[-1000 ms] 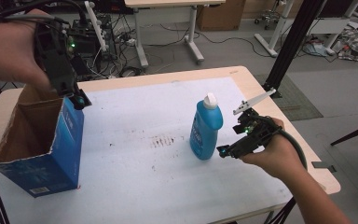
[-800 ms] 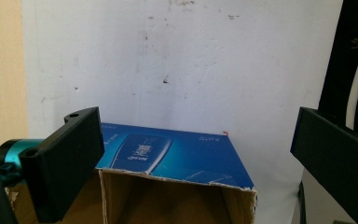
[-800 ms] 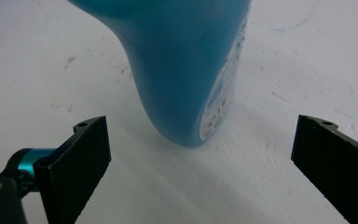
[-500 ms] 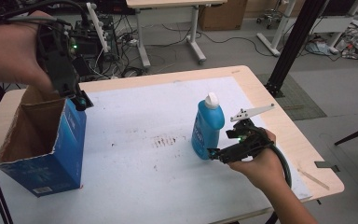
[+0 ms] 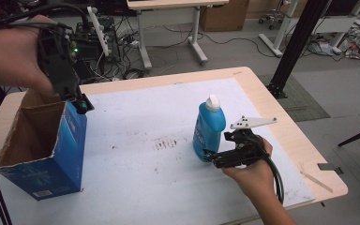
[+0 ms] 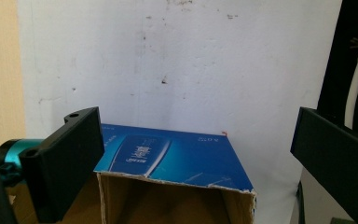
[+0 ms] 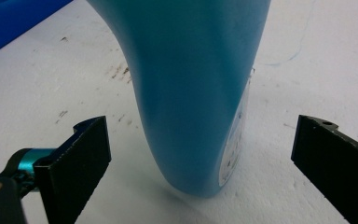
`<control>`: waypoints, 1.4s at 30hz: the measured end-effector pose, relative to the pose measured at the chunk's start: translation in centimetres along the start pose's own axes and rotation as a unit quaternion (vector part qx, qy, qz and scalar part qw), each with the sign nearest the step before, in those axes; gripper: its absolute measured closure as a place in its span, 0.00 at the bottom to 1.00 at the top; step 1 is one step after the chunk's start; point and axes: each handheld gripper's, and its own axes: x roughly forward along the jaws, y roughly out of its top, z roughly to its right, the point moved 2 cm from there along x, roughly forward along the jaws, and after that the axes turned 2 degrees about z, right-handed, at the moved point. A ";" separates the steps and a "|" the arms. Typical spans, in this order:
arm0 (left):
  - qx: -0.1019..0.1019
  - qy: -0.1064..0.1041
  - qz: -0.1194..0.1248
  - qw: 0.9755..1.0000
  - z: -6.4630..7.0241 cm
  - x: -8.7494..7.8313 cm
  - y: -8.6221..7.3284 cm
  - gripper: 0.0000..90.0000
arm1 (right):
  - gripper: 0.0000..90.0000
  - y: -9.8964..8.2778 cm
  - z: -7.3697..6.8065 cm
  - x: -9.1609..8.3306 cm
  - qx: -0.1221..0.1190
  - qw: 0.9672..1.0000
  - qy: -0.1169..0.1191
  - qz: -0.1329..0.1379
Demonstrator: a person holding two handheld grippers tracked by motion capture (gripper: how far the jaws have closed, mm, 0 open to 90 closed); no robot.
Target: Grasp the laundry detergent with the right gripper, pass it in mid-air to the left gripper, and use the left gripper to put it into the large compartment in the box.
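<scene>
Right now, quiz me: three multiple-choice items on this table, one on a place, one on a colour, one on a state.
1. Where does the bottle stand?
A. inside the box
B. upright on the white mat, right of the box
C. on the floor

2. What colour is the bottle's cap?
A. white
B. red
C. black

3. How is the right tool set?
A. shut on the bottle
B. open, jaws on both sides of the bottle's base
C. shut over bare mat

Key: 1 B, the high view shows it upright on the mat, apart from the open blue box. 2 A, the cap is white. 3 B, the right gripper view shows gaps between both jaws and the bottle.
</scene>
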 end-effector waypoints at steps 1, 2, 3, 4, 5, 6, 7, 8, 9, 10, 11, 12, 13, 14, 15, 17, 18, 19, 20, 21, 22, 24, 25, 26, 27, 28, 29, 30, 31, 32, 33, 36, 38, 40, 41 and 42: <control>-0.001 0.000 0.001 1.000 0.0 0.0 0.0 0.03 | 0.04 0.0 -0.1 0.1 0.001 1.000 -0.005 0.004; 0.000 0.000 0.000 1.000 0.0 0.0 0.0 0.03 | 0.04 -0.1 -0.1 0.1 0.002 1.000 -0.009 0.011; 0.000 0.000 0.000 1.000 0.0 0.0 0.0 0.03 | 0.04 -0.1 -0.2 0.2 0.006 1.000 -0.014 0.016; 0.000 0.000 0.000 1.000 0.0 0.0 -0.1 0.03 | 0.04 -0.2 -0.2 0.2 0.012 1.000 -0.017 0.022; -0.001 0.000 0.000 1.000 0.0 0.0 -0.1 0.03 | 0.04 -0.2 -0.2 0.2 0.017 0.999 -0.020 0.028; -0.002 0.000 -0.001 1.000 -0.1 0.0 -0.1 0.03 | 0.04 -0.3 -0.2 0.3 0.017 0.999 -0.026 0.033; -0.001 0.000 0.000 1.000 -0.1 0.0 -0.1 0.03 | 0.04 -0.3 -0.3 0.3 0.018 0.999 -0.032 0.038; -0.001 0.000 0.000 1.000 -0.1 0.0 -0.1 0.03 | 0.04 -0.3 -0.3 0.3 0.018 0.999 -0.032 0.038; -0.001 0.000 -0.001 1.000 -0.1 0.1 -0.2 0.03 | 0.04 -0.4 -0.4 0.4 0.022 0.998 -0.031 0.044; -0.001 0.000 -0.001 1.000 -0.1 0.1 -0.2 0.03 | 0.04 -0.4 -0.6 0.6 0.023 0.998 -0.037 0.050; -0.001 0.000 -0.001 1.000 -0.1 0.1 -0.2 0.03 | 0.04 -0.4 -0.7 0.7 0.025 0.998 -0.038 0.051; -0.002 0.000 0.000 1.000 -0.1 0.1 -0.2 0.03 | 0.04 -0.5 -0.8 0.9 0.025 0.997 -0.041 0.055; -0.002 -0.001 -0.001 1.000 -0.1 0.1 -0.2 0.03 | 0.04 -0.5 -0.9 1.0 0.029 0.997 -0.046 0.057; -0.002 0.000 -0.001 1.000 0.0 0.1 -0.2 0.03 | 0.04 -0.5 -0.9 1.1 0.031 0.997 -0.047 0.060; -0.002 -0.001 0.000 1.000 0.0 0.1 -0.3 0.03 | 0.04 -0.5 -1.0 1.3 0.032 0.996 -0.049 0.064; -0.003 -0.001 0.000 1.000 0.0 0.1 -0.3 0.03 | 0.04 -0.5 -1.2 1.6 0.037 0.996 -0.054 0.068; -0.003 -0.001 -0.001 1.000 0.0 0.1 -0.3 0.03 | 0.04 -0.5 -1.2 1.8 0.038 0.995 -0.056 0.072; -0.001 -0.001 -0.002 1.000 0.0 0.0 -0.4 0.03 | 0.04 -0.5 -1.2 1.9 0.038 0.995 -0.060 0.074; -0.002 -0.001 -0.002 1.000 0.0 0.0 -0.4 0.03 | 0.04 -0.5 -1.3 2.0 0.043 0.994 -0.063 0.076; -0.003 0.000 -0.001 1.000 0.0 0.0 -0.5 0.03 | 0.04 -0.5 -1.3 2.1 0.045 0.994 -0.066 0.081; -0.003 -0.001 -0.002 1.000 0.0 0.0 -0.6 0.03 | 0.04 -0.5 -1.3 2.2 0.048 0.993 -0.070 0.085; -0.005 -0.001 -0.002 1.000 0.0 0.0 -0.7 0.03 | 0.04 -0.6 -1.4 2.4 0.052 0.992 -0.075 0.091; -0.005 -0.001 0.000 1.000 0.0 0.0 -0.8 0.03 | 0.04 -0.5 -1.4 2.5 0.052 0.991 -0.079 0.093; -0.006 -0.001 0.000 1.000 -0.1 0.0 -0.9 0.03 | 0.04 -0.5 -1.4 2.6 0.053 0.990 -0.081 0.098; -0.006 -0.001 -0.002 1.000 -0.1 0.0 -0.9 0.03 | 0.04 -0.5 -1.4 2.6 0.055 0.990 -0.083 0.101; -0.007 -0.001 -0.003 1.000 -0.1 0.0 -1.0 0.03 | 0.04 -0.4 -1.4 2.7 0.054 0.989 -0.087 0.105; -0.008 -0.001 -0.004 1.000 -0.1 0.1 -1.0 0.03 | 0.04 -0.4 -1.4 2.8 0.056 0.988 -0.089 0.109; -0.007 -0.001 -0.005 1.000 -0.1 0.1 -1.0 0.03 | 0.04 -0.4 -1.4 2.9 0.057 0.988 -0.092 0.112; -0.006 -0.001 -0.004 1.000 -0.1 0.0 -1.0 0.03 | 0.04 -0.4 -1.5 3.0 0.058 0.987 -0.095 0.114; -0.005 -0.001 -0.002 1.000 0.0 0.0 -0.9 0.03 | 0.04 -0.3 -1.5 3.1 0.057 0.987 -0.098 0.115; -0.004 -0.001 -0.001 1.000 0.0 0.0 -0.9 0.03 | 0.04 -0.3 -1.5 3.2 0.059 0.986 -0.101 0.118; -0.002 -0.002 -0.004 1.000 0.0 0.0 -0.9 0.03 | 0.04 -0.3 -1.5 3.4 0.062 0.985 -0.106 0.124; -0.002 -0.001 -0.004 1.000 0.0 0.1 -0.9 0.03 | 0.04 -0.3 -1.6 3.4 0.066 0.984 -0.110 0.127; -0.002 -0.002 -0.004 1.000 0.0 0.0 -0.9 0.03 | 0.04 -0.3 -1.6 3.5 0.065 0.983 -0.115 0.129; -0.001 -0.002 -0.004 1.000 0.0 0.0 -0.9 0.03 | 0.04 -0.3 -1.6 3.6 0.070 0.982 -0.117 0.130; -0.001 -0.002 -0.005 1.000 0.1 0.0 -0.9 0.03 | 0.05 -0.4 -1.6 3.7 0.072 0.982 -0.118 0.130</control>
